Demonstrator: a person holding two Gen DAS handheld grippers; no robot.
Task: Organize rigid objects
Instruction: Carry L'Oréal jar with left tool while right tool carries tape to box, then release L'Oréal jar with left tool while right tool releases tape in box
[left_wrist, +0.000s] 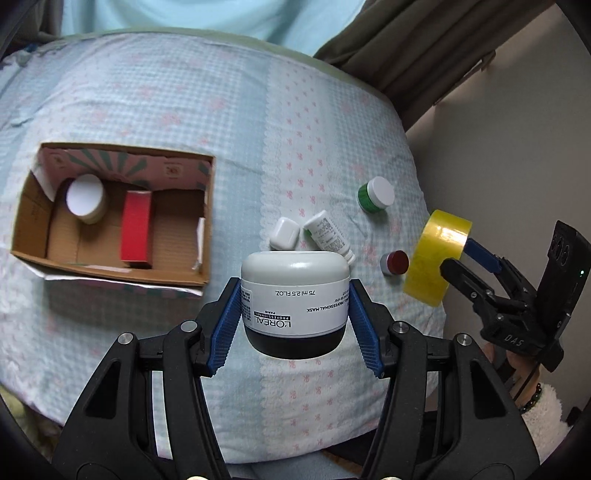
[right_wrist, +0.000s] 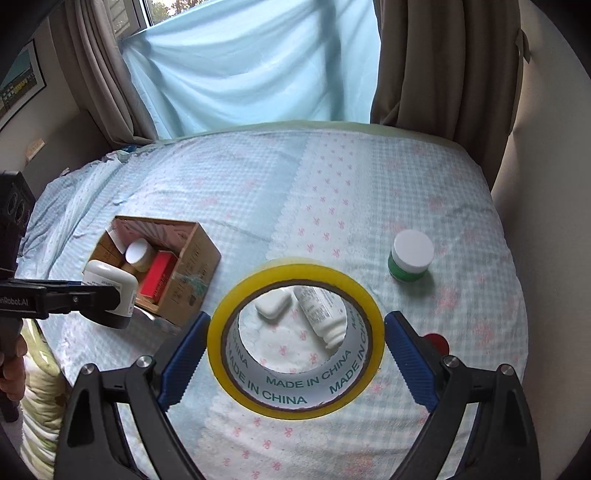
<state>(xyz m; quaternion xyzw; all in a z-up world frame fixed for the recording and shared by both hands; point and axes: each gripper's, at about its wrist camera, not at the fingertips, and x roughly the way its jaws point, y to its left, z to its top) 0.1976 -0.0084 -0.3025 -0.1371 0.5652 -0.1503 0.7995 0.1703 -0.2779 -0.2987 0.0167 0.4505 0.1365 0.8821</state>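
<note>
My left gripper (left_wrist: 294, 295) is shut on a white and black L'Oreal jar (left_wrist: 294, 295), held above the bed to the right of the cardboard box (left_wrist: 207, 221). The jar also shows in the right wrist view (right_wrist: 110, 291), near the box (right_wrist: 192, 273). My right gripper (right_wrist: 295, 339) is shut on a yellow tape roll (right_wrist: 295, 402), lifted over the bed; it also shows in the left wrist view (left_wrist: 437, 254). The box holds a white-lidded jar (left_wrist: 85, 199) and a red box (left_wrist: 136, 229).
On the patterned bedspread (left_wrist: 147, 99) lie a white earbud case (left_wrist: 283, 232), a white bottle on its side (left_wrist: 328, 236), a green jar with white lid (left_wrist: 376, 194) and a small red-capped item (left_wrist: 394, 263). Curtains and a wall stand behind and right.
</note>
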